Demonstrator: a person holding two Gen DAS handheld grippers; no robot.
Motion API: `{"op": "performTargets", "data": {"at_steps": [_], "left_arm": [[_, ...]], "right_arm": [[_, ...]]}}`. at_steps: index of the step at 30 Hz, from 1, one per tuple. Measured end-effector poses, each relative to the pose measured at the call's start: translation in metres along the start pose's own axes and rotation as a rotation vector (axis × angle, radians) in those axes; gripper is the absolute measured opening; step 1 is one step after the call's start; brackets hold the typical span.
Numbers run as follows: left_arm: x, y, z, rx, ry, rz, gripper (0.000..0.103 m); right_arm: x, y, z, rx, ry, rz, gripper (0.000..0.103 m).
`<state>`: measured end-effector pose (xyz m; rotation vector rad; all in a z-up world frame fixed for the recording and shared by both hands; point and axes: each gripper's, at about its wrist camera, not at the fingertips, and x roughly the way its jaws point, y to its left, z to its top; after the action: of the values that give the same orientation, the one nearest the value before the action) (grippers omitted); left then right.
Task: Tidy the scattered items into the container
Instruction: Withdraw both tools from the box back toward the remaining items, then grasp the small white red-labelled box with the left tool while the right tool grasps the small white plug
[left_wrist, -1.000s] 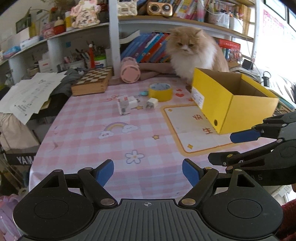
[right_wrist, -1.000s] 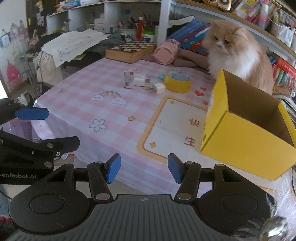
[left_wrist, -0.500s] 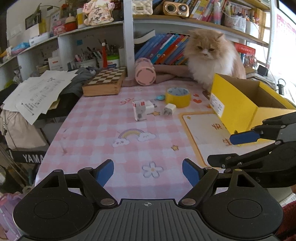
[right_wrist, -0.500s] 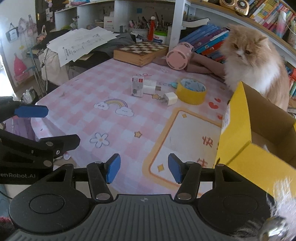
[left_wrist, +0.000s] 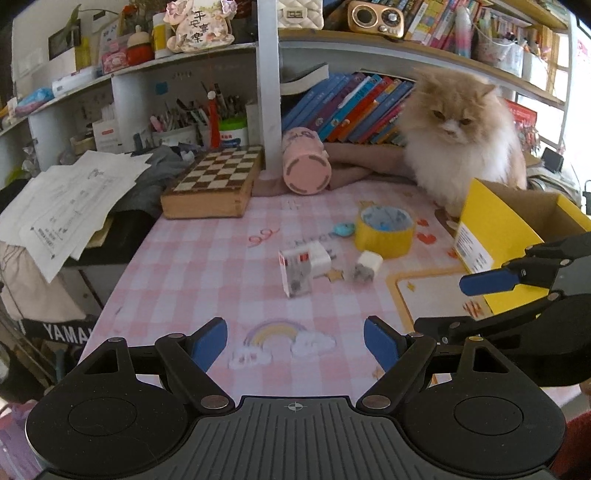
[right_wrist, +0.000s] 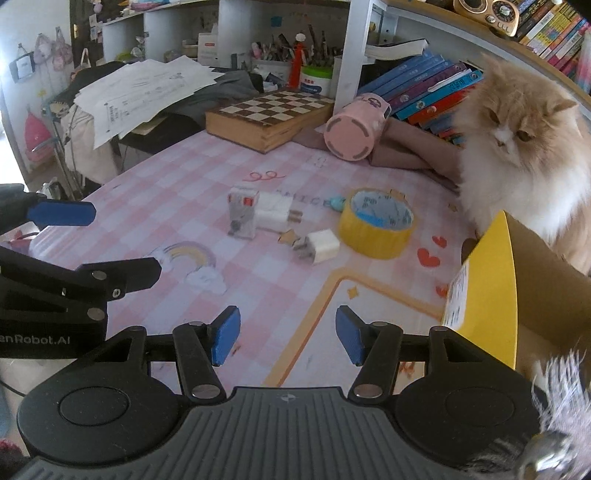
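Note:
Scattered on the pink checked tablecloth lie a yellow tape roll (left_wrist: 383, 232) (right_wrist: 380, 227), a small white charger (left_wrist: 366, 268) (right_wrist: 318, 250), a bigger white plug (left_wrist: 318, 259) (right_wrist: 275, 211), a small white-and-red box (left_wrist: 295, 275) (right_wrist: 242, 214) and a tiny teal item (left_wrist: 343, 229). An open yellow cardboard box (left_wrist: 495, 236) (right_wrist: 487, 291) stands at the right. My left gripper (left_wrist: 295, 341) hovers open over the rainbow print, short of the items. My right gripper (right_wrist: 286, 334) is open too, empty, near the box's corner.
A fluffy orange-and-white cat (left_wrist: 461, 136) (right_wrist: 524, 155) sits behind the yellow box. A chessboard case (left_wrist: 214, 184), a pink cylinder on its side (left_wrist: 306, 166) and a brown cloth lie at the back. Shelves with books stand beyond. Papers (left_wrist: 70, 199) lie left of the table.
Both grippers have moved forward over the table toward the scattered items, which now look nearer. Their jaws kept the same spread. The cat has turned its head slightly.

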<state>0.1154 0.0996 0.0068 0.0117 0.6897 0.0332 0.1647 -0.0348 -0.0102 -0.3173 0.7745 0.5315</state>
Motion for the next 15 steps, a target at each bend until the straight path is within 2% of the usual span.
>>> {"op": "performTargets", "data": {"at_steps": [7,15], "left_arm": [[0.037,0.006,0.025,-0.012,0.017,0.014,0.083],[0.079,0.015,0.040,-0.046,0.076,0.005,0.081]], "right_arm": [[0.039,-0.016,0.025,0.017,0.027,0.002,0.055],[0.083,-0.031,0.041,0.090,0.094,-0.008,0.053]]}}
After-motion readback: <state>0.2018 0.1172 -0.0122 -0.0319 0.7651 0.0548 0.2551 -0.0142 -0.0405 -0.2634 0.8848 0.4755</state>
